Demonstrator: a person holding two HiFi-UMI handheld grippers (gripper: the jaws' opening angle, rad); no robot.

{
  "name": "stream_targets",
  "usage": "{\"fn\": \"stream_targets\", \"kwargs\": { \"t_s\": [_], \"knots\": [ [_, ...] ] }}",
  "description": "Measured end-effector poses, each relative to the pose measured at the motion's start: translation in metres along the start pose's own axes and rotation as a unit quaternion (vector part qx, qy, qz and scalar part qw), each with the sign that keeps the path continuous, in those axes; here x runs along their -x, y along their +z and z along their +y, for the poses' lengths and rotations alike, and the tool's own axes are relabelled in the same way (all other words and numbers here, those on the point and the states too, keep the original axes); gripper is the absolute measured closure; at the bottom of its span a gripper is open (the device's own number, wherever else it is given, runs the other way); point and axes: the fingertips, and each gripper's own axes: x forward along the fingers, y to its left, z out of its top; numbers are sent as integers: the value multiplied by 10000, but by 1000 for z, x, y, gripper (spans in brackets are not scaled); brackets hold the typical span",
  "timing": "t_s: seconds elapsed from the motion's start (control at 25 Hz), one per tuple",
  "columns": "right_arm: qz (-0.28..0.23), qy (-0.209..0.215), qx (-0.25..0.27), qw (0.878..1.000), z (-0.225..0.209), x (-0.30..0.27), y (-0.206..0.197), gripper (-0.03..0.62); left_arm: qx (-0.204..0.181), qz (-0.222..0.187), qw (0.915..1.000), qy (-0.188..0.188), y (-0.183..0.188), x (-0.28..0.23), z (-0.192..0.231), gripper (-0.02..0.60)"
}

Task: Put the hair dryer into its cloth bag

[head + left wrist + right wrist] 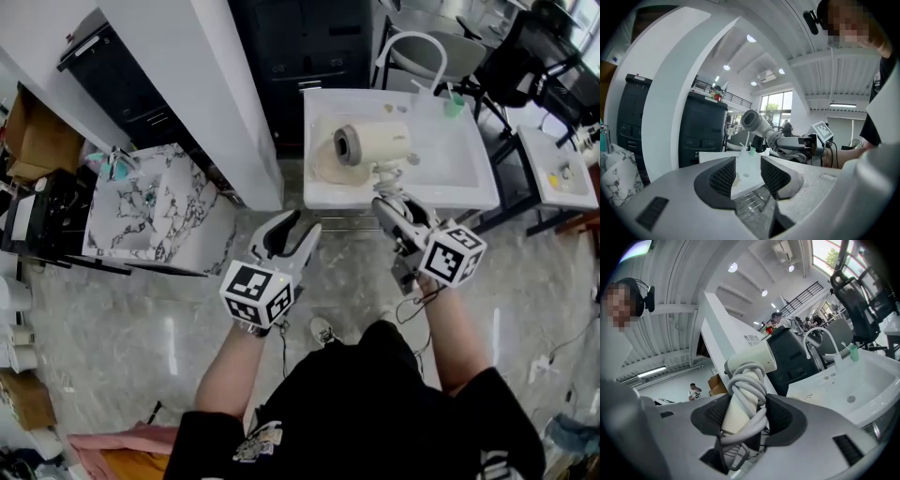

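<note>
A white rectangular sink basin (466, 178) stands ahead of me, at the top of the head view. Over its left half hangs the cream plastic hair dryer (380, 141). Its barrel lies roughly level, with the grey nozzle mouth facing left, and its handle runs down and back toward me. Under the barrel, in the basin, lies a flat cream shape (322, 169). I judge it to be the cloth bag, though I cannot be sure.

My right gripper (389, 208) is closed on the dryer's handle. In the right gripper view the two dark ribbed pads press on the handle from either side, with the pale grey cord (751, 380) coiled round it between them. My left gripper (286, 232) is empty. Its jaws stand apart with only the basin's edge showing through the gap.

The left gripper sits left of the dryer, short of the basin and clear of the cream shape. Both my forearms reach forward, and both grippers point nearly level.

The bag, if that is it, lies nearer my left gripper.
</note>
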Motion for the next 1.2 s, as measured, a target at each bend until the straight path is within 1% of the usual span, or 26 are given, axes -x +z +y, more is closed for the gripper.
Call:
{"fn": "stream_targets", "kwargs": {
  "t_s": [0.4,0.56,0.68,0.84,1.04,1.2],
  "knots": [
    [23,-132,33,9999,-9,-12,4,370,103,46,9999,-49,-4,-13,20,426],
    [12,-98,7,10000,-20,-17,10,370,99,90,9999,-25,-5,-25,24,426],
    [7,11,49,10000,-29,-26,22,370,74,142,9999,12,-2,-40,29,426],
    [53,-56,-74,9999,-56,-34,27,370,45,245,9997,72,-3,-64,39,426],
    [112,77,-37,9999,-85,-50,49,370,-49,330,9994,86,2,-104,46,426],
    [169,101,-80,9998,-113,-66,61,370,-142,445,9988,150,1,-136,60,426]
  ]
}}
